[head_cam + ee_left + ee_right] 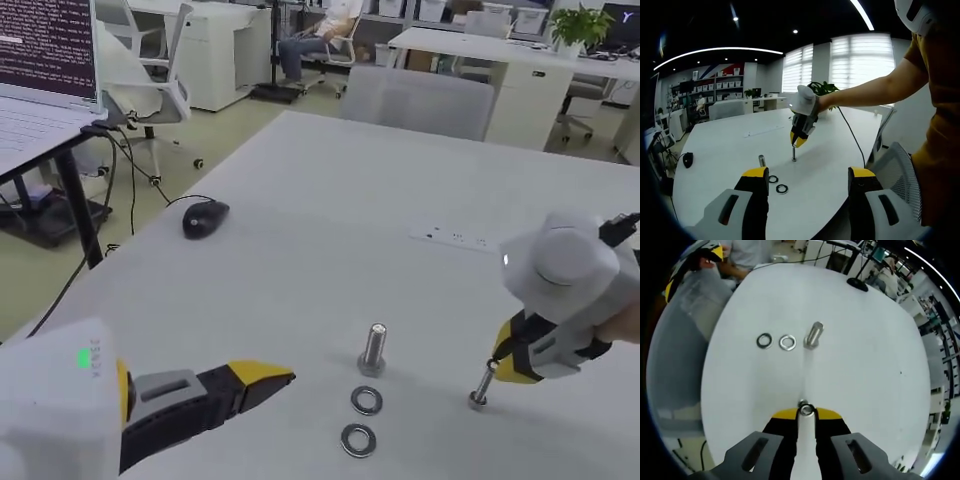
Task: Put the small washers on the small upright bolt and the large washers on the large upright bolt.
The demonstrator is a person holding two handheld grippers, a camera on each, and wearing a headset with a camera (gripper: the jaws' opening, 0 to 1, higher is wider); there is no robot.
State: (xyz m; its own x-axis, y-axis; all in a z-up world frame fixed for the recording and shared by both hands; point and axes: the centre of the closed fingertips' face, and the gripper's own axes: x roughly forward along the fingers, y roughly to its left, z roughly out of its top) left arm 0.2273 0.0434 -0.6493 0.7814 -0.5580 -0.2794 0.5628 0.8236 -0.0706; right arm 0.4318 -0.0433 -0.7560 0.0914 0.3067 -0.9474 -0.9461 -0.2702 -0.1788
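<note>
The right tool (806,416) pinches what seems a small washer (811,411) atop the small bolt (482,386); left tool (808,173) hangs spread.

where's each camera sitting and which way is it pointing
Head view: on the person's head, facing forward and down at the table; left tool low left, right tool and a hand at right, over the small bolt.
Left gripper view: on the left tool, facing across the table at the right tool and the person's arm; own open jaws at bottom.
Right gripper view: on the right tool, facing down, tips shut on a small washer.
Shared: all three show the large bolt and two washers.
</note>
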